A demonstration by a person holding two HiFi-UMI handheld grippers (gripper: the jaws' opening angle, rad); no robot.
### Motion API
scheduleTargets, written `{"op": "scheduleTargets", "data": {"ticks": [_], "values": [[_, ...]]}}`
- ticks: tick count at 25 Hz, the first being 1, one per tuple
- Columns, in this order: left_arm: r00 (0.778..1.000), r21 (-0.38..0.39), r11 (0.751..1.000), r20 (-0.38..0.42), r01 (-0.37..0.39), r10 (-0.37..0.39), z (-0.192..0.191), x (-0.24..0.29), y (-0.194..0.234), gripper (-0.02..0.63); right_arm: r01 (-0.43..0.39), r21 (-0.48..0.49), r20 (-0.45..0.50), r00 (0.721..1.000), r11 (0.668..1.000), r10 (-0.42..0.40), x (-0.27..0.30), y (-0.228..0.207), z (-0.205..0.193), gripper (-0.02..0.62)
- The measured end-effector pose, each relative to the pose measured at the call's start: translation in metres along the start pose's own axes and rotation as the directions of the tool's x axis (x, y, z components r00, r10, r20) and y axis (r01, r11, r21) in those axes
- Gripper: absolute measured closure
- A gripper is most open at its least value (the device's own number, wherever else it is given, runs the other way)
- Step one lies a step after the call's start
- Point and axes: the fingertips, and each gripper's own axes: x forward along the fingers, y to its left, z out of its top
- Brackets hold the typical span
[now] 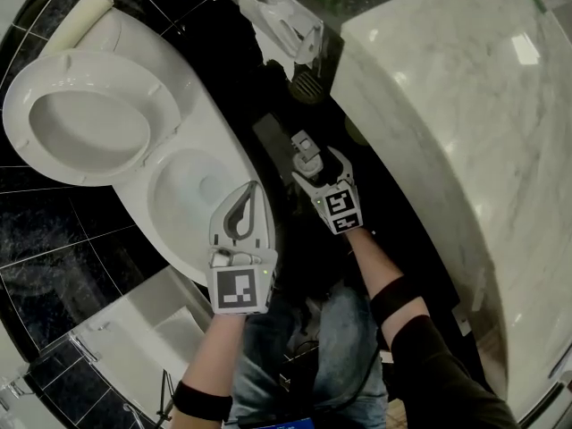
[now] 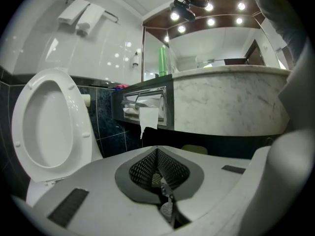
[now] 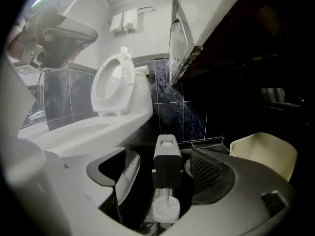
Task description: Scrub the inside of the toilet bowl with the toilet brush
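Scrubbing not begun. Right gripper (image 1: 315,170) wide open astride upright toilet brush (image 3: 167,166), not gripping. Left gripper (image 1: 243,206) closed, empty. Toilet bowl (image 1: 192,186) awaits.

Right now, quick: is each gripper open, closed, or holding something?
Left gripper: closed, empty.
Right gripper: open around the toilet brush handle, not gripping it.

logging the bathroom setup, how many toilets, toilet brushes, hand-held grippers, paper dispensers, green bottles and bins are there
toilet: 1
toilet brush: 1
hand-held grippers: 2, the left hand-held gripper and the right hand-held gripper
paper dispenser: 1
green bottle: 1
bin: 1
total: 7
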Motion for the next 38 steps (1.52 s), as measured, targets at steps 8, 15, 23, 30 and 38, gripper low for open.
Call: {"op": "scheduleTargets", "data": {"ticks": [8,15,23,30,38], "values": [[1.000,0.005,1.000,0.013,-0.001,0.001,-0.006,0.017,0.007,0.603,-0.004,0.001,0.019,1.000,1.000,0.004,0.038,-0.011,0.001,0.160],[1.000,0.014,1.000,0.020,-0.004,0.004,-0.012,0.027,0.012,0.603,-0.006,0.016,0.066,0.998,1.000,0.005,0.054,-0.014,0.001,0.171],[1.000,0.028,1.000,0.022,-0.003,0.002,-0.020,0.033,0.015,0.603,0.035,-0.012,0.091,0.995,0.999,-0.034,0.066,-0.016,0.004,0.365],[1.000,0.028,1.000,0.003,0.000,0.000,-0.029,0.035,0.015,0.603,0.058,-0.008,0.112,0.992,0.998,-0.057,0.063,-0.021,0.006,0.371],[1.000,0.027,1.000,-0.001,0.002,-0.002,-0.034,0.040,0.011,0.603,0.051,-0.011,0.108,0.993,0.999,-0.049,0.065,-0.022,0.004,0.370]]}}
